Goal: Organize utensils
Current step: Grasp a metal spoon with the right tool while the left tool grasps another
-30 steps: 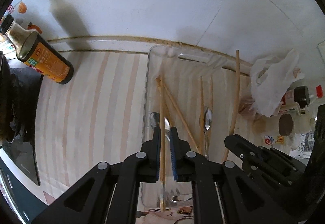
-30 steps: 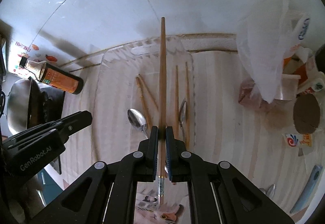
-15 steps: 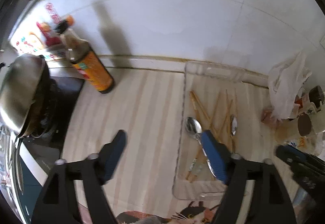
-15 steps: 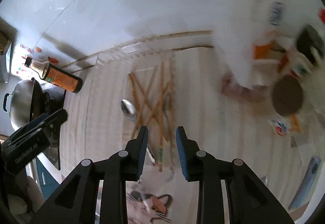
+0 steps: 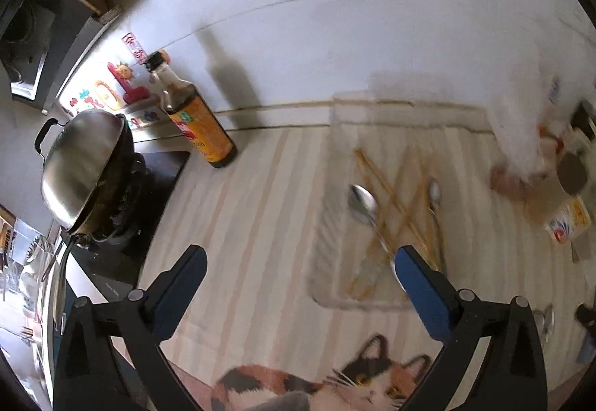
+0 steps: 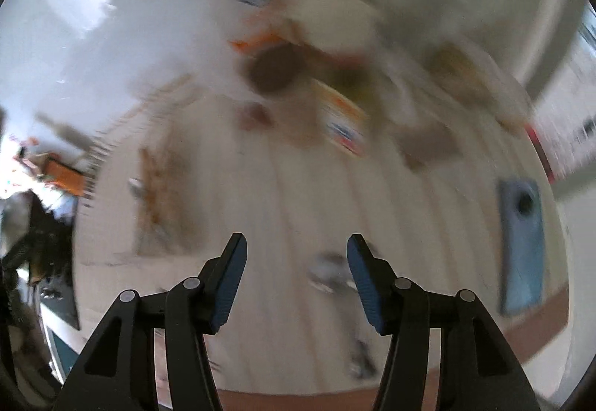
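A clear plastic tray (image 5: 327,224) lies on the striped counter and holds several wooden chopsticks (image 5: 395,195) and two metal spoons (image 5: 363,204), crossed over one another. My left gripper (image 5: 300,271) is wide open and empty, raised above the counter to the left of the tray's near end. My right gripper (image 6: 296,262) is open and empty; its view is heavily blurred. There the tray (image 6: 149,221) with chopsticks shows at the left, and a blurred metal utensil (image 6: 327,271) lies on the counter near the right finger.
A soy sauce bottle (image 5: 193,120) stands by the wall, left of the tray. A wok (image 5: 82,165) sits on the stove at far left. A white plastic bag (image 5: 521,105) and jars crowd the right. A blue flat object (image 6: 521,243) lies at the right.
Both grippers have let go of their chopsticks, which now lie in the tray, and opened wide. Both have lifted away; the right one has swung fast to the right.
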`<state>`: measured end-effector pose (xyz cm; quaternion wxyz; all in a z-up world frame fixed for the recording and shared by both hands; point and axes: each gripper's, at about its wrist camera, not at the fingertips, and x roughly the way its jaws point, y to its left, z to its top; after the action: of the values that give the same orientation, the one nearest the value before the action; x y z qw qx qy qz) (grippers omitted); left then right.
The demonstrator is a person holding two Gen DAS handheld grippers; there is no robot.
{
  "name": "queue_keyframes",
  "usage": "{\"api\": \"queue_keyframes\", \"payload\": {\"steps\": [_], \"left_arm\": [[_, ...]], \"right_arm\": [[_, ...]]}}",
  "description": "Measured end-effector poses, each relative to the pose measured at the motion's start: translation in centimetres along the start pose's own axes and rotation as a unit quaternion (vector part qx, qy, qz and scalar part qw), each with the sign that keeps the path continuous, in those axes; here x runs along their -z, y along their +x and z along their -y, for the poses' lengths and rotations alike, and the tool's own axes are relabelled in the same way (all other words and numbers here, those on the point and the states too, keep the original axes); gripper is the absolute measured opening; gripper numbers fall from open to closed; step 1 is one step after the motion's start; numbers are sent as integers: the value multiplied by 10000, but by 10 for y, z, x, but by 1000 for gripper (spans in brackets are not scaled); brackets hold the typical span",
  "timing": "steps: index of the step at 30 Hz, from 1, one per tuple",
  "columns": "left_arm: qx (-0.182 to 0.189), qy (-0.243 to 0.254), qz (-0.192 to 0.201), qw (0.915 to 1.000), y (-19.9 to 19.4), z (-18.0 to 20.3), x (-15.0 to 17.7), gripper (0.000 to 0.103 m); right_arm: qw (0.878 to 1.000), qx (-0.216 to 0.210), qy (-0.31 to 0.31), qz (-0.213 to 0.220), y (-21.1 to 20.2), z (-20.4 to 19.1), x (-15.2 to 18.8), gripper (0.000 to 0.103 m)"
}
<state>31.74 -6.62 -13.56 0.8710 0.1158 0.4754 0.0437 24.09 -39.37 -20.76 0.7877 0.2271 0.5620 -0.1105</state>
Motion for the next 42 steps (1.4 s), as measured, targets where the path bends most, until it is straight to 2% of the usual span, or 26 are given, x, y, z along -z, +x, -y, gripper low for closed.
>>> {"api": "queue_keyframes", "payload": {"steps": [2, 6, 9, 10, 11, 13, 17, 20, 23, 25, 27, 28, 29, 31, 32, 34, 35, 36, 38, 42], "left_arm": [[98, 115, -99, 9998, -3, 17, 9, 103], [91, 488, -226, 9985, -4, 55, 26, 103], [72, 675, -391, 9969, 0, 75, 37, 103], [89, 722, -452, 9963, 0, 81, 41, 103], [93, 763, -485, 9959, -1, 86, 43, 103], [101, 887, -543, 9945, -1, 96, 49, 103], [237, 1106, -705, 9911, 3, 115, 55, 103], [411, 1342, -851, 9864, 4, 138, 61, 103], [824, 1532, -1166, 9778, 7, 169, 69, 102], [1210, 1640, -1540, 9668, 14, 195, 75, 99], [1566, 1646, -1957, 9540, 21, 218, 82, 80], [1807, 1623, -2237, 9439, 27, 232, 86, 79], [1920, 1586, -2404, 9382, 31, 241, 89, 75], [2073, 1554, -2532, 9321, 36, 257, 94, 72], [2053, 1596, -2573, 9307, 38, 265, 97, 71], [2050, 1696, -2632, 9273, 43, 278, 104, 52], [1996, 1751, -2653, 9269, 44, 283, 106, 35], [1958, 1802, -2584, 9287, 42, 284, 107, 29], [1970, 1920, -2457, 9295, 38, 285, 110, 7], [1774, 2034, -2244, 9364, 36, 270, 119, 2]], "right_arm": [[9995, 30, 126, -297, 18, 20, 10, 58], [9985, 2, 106, -531, 45, 38, 23, 57], [9982, 36, 62, -603, 62, 41, 23, 47], [9978, 104, 59, -649, 68, 42, 23, 36], [9972, 152, 68, -730, 74, 42, 24, 18], [9974, 230, 60, -678, 77, 41, 25, 8], [9977, 159, -71, -653, 76, 39, 23, 6], [9981, 56, 208, -582, 69, 55, 22, 3], [9977, 149, 344, -567, 58, 78, 19, 3], [9969, 357, 308, -635, 56, 91, 17, 3], [9959, 443, 305, -732, 56, 102, 19, 3], [9954, 468, 307, -774, 55, 108, 19, 3], [9951, 506, 295, -793, 52, 113, 21, 3], [9947, 580, 308, -789, 48, 121, 22, 3], [9947, 569, 347, -781, 47, 126, 24, 3], [9942, 549, 497, -782, 45, 137, 26, 4], [9940, 525, 563, -782, 43, 143, 29, 4], [9937, 513, 621, -783, 42, 148, 30, 5], [9928, 507, 708, -826, 44, 154, 32, 7], [9930, 514, 730, -778, 41, 159, 35, 7]]}}
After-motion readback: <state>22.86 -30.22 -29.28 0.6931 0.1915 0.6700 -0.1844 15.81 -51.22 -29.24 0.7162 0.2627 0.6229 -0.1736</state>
